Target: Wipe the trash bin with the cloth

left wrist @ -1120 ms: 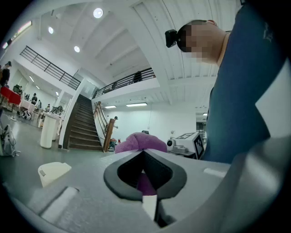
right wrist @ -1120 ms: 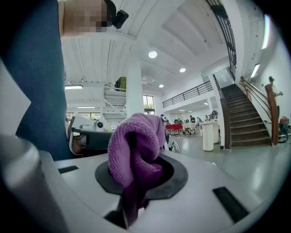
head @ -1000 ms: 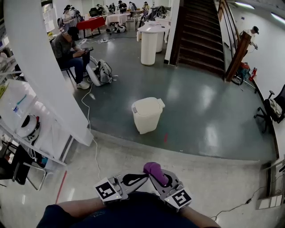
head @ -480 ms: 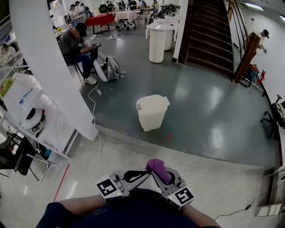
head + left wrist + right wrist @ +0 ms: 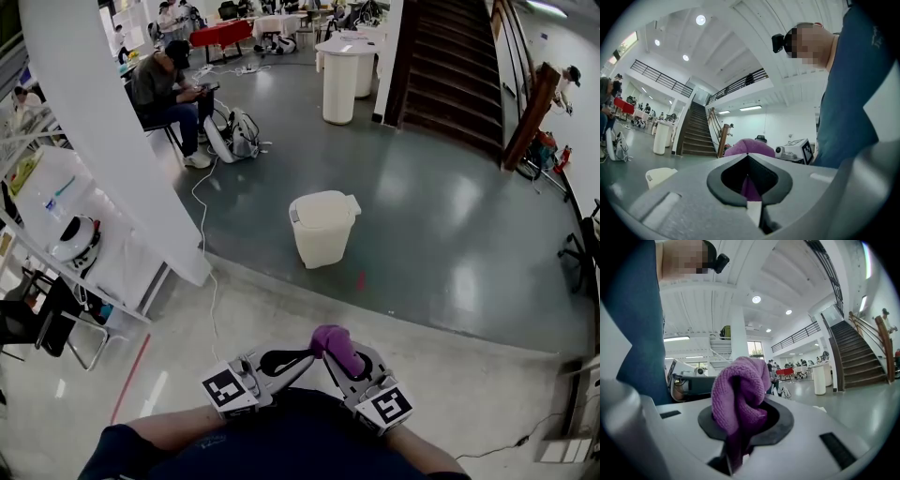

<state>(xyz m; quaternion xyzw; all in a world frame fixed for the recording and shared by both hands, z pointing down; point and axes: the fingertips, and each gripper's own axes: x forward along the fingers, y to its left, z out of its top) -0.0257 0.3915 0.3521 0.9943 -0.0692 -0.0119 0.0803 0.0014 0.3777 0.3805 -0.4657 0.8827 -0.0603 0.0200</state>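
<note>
The cream trash bin [image 5: 323, 228] with its lid down stands on the dark floor, well ahead of both grippers. My right gripper [image 5: 339, 354] is held low near the person's body and is shut on a purple cloth [image 5: 333, 345]. In the right gripper view the bunched cloth [image 5: 740, 392] bulges out of the shut jaws of the right gripper [image 5: 738, 437]. My left gripper [image 5: 298, 358] sits beside it, tip to tip, shut with nothing in it. In the left gripper view, the left gripper [image 5: 749, 190] points at the cloth [image 5: 750, 146], and the bin [image 5: 660, 176] shows at lower left.
A thick white pillar [image 5: 103, 141] and a shelf rack [image 5: 66, 253] stand at the left, with a cable [image 5: 208, 300] running along the floor. A seated person [image 5: 164, 89] and a backpack [image 5: 239, 136] are behind. A staircase [image 5: 450, 66] rises at the back right.
The head view has shifted a little forward and left toward the bin. Both grippers keep the same pose near the body, the cloth still in the right one.
</note>
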